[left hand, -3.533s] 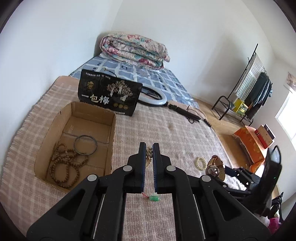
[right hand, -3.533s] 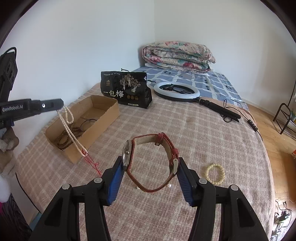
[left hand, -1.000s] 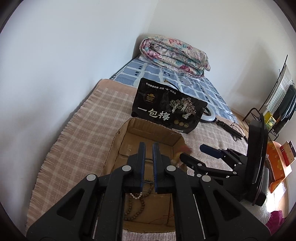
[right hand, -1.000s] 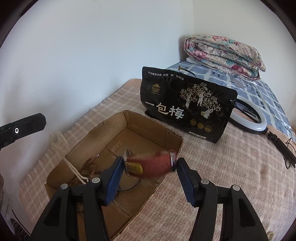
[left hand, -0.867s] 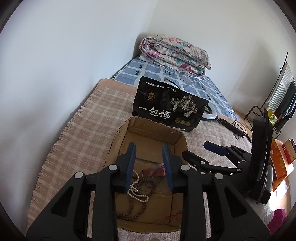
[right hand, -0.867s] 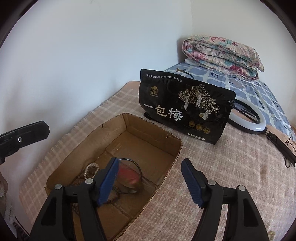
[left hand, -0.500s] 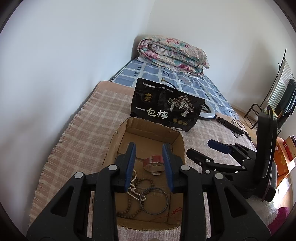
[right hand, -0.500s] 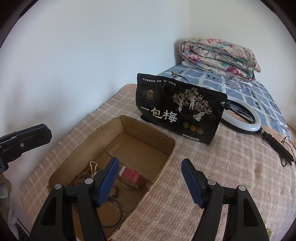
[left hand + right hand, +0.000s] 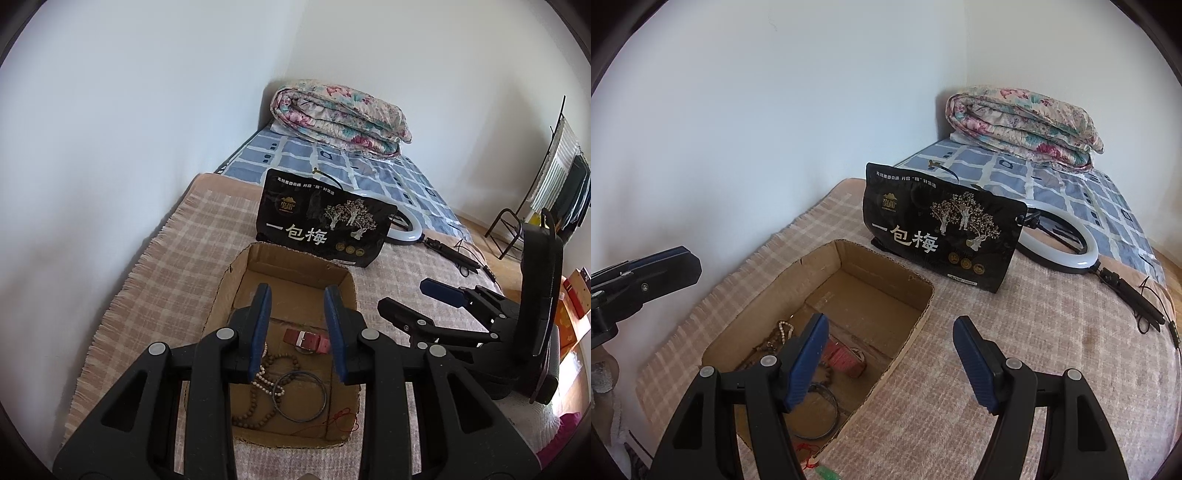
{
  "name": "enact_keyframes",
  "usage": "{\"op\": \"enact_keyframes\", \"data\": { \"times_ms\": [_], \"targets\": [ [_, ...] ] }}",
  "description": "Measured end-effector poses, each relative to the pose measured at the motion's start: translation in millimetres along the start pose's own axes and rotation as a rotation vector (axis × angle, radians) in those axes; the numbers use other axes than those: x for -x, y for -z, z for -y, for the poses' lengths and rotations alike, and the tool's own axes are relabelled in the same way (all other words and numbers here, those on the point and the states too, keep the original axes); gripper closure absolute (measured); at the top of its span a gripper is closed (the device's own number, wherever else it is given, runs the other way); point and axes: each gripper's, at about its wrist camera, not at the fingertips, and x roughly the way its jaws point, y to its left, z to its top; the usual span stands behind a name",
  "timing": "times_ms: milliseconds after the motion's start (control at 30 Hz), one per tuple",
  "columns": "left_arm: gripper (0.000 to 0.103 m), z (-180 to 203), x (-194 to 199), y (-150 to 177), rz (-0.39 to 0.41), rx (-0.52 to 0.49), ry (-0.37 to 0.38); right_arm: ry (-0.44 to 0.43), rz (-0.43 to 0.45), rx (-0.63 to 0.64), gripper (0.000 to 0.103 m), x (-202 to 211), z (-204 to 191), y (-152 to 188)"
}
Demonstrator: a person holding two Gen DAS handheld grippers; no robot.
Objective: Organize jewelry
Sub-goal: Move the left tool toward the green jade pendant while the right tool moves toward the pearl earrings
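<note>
Jewelry now lies gathered in the cardboard box [image 9: 236,291] on the bed: a red-strapped watch [image 9: 306,339], a wooden bead string [image 9: 258,398], a pale pearl strand [image 9: 264,376] and a thin metal bangle [image 9: 301,397]. Both grippers hang over that box with jaws released and nothing between them. The left gripper [image 9: 297,332] looks down along the box's long axis, with the watch below and ahead between its pads, its strap lying crosswise to the jaws. The right gripper [image 9: 892,360] straddles the box's right wall, its left pad over the watch [image 9: 844,360] and its right pad over the blanket (so it is the nearer one to the open bed). Any piece still unsorted would lie off to the right, outside both views; I judge the right hand better placed to fetch it.
</note>
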Motion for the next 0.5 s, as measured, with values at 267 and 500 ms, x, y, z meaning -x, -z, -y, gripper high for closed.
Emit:
{"op": "enact_keyframes", "data": {
  "times_ms": [267,500],
  "targets": [
    [0.074,14,15,5,0.009,-0.022,0.030,0.027,0.022,0.000,0.026,34,6,11],
    [0.074,35,26,15,0.003,-0.050,0.066,0.073,0.038,-0.028,0.024,78,32,32]
  ]
}}
